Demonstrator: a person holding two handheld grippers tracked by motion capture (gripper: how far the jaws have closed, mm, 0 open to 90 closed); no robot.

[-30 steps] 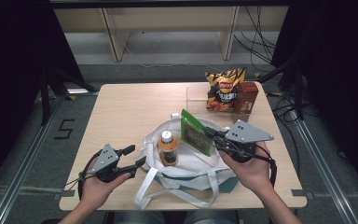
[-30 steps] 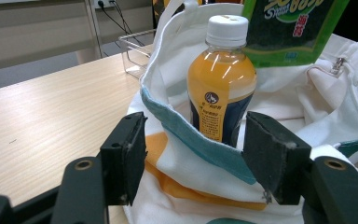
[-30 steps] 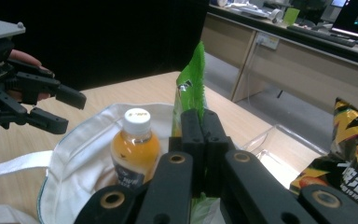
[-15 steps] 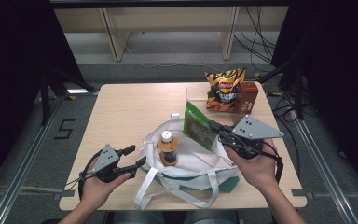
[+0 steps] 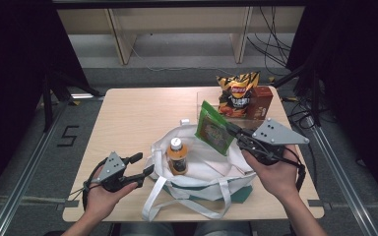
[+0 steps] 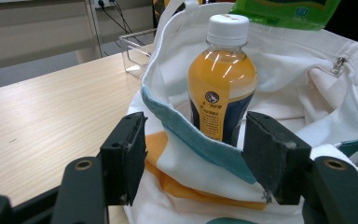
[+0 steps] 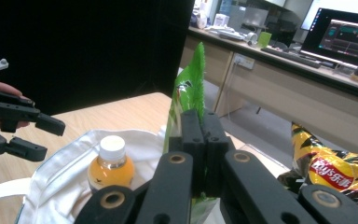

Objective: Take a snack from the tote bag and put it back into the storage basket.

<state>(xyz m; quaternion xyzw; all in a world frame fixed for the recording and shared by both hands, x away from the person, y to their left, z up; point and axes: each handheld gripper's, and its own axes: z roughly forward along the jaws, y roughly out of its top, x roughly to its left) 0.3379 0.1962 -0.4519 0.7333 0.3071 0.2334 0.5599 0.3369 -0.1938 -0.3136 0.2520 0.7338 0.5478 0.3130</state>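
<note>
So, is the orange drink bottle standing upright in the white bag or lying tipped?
Upright. The orange drink bottle stands inside the white bag with its white cap on top, pointing straight up.

Lab or office: monitors (image 7: 342, 35), cables (image 5: 270, 44), desks (image 7: 279, 63).

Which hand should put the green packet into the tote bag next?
Right. The right gripper is already shut on the green packet, held above the open tote bag. The left gripper is open at the bag's rim, beside the orange bottle.
</note>
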